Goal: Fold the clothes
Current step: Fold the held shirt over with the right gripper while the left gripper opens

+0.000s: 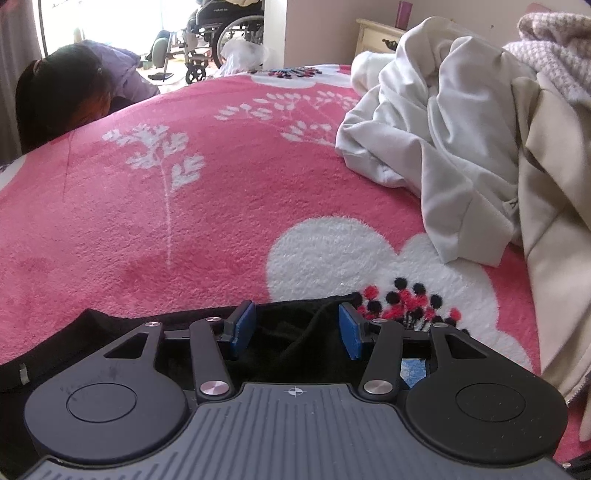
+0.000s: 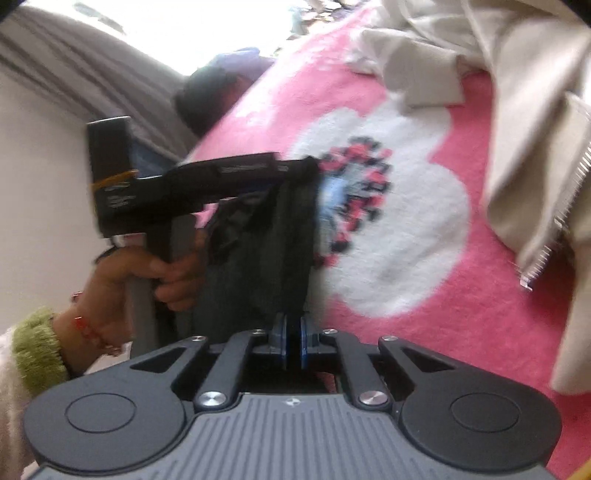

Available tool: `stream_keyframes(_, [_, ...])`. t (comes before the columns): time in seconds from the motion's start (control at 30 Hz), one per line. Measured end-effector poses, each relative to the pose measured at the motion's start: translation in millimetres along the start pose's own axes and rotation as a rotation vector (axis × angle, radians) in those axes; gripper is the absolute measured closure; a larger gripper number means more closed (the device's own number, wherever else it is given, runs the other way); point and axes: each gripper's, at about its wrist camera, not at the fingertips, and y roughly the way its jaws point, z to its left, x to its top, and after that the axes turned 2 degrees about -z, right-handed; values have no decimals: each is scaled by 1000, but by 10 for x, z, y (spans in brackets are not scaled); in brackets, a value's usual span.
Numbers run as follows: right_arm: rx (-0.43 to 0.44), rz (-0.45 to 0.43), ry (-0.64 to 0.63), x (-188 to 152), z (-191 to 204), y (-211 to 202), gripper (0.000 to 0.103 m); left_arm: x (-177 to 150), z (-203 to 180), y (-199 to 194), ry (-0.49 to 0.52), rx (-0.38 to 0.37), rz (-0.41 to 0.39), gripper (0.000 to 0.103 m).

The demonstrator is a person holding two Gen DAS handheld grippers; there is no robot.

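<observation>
A black garment (image 1: 92,323) lies at the near edge of a pink blanket with white flowers (image 1: 184,221). My left gripper (image 1: 297,330) points down at it, blue pads (image 1: 243,328) well apart, a bunch of the black cloth lying loose between them. In the right wrist view the black garment (image 2: 266,251) runs from the left gripper's tips (image 2: 295,166) down into my right gripper (image 2: 293,347), whose pads are nearly together on the cloth. A hand (image 2: 147,273) with a green fuzzy cuff holds the left gripper's handle. That view is blurred.
A heap of white clothes (image 1: 443,129) and a beige zipped jacket (image 1: 554,258) fill the bed's right side, with a pink knit (image 1: 554,44) behind. A person with dark hair (image 1: 62,96) bends at the far left edge. A wheelchair (image 1: 221,29) stands beyond.
</observation>
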Motion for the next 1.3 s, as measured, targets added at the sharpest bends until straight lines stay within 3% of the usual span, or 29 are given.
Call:
stream_keyframes(0.1, [6,17,86,-20,-136,34,95,40,16,-25,-6,-1,-8,54])
stream_keyframes(0.33, [3,17,67,-33,-60,31,85,217,205,-289,-71,-5,-83,53])
stream_keyframes(0.47, [-37,-36,-32,0,71,-115,84,259,280,-426,-82,-24,-103,53])
stream_keyframes(0.6, [-55,-120,-182,0,259,-264,85,171,174,-475,-13,-149,-59,54])
stream_keyframes(0.7, [-50,-137,-303,-40,407,-261,87,47,38,-401,47,-201,-2,54])
stream_keyframes(0.83, [-82,-89,-450,-170,529,-85,88,-88,-60,-222,65,-188,48,55])
stream_keyframes(1.0, [-128,31,-535,-329,533,67,88,-102,50,-138,-3,-130,41,55])
stream_keyframes(1.17, [-76,-30,-543,-238,602,-128,88,-9,176,-367,-16,-135,-3,55])
stream_keyframes(1.3, [-70,-47,-561,-195,635,-200,88,-24,198,-641,57,-166,-1,55])
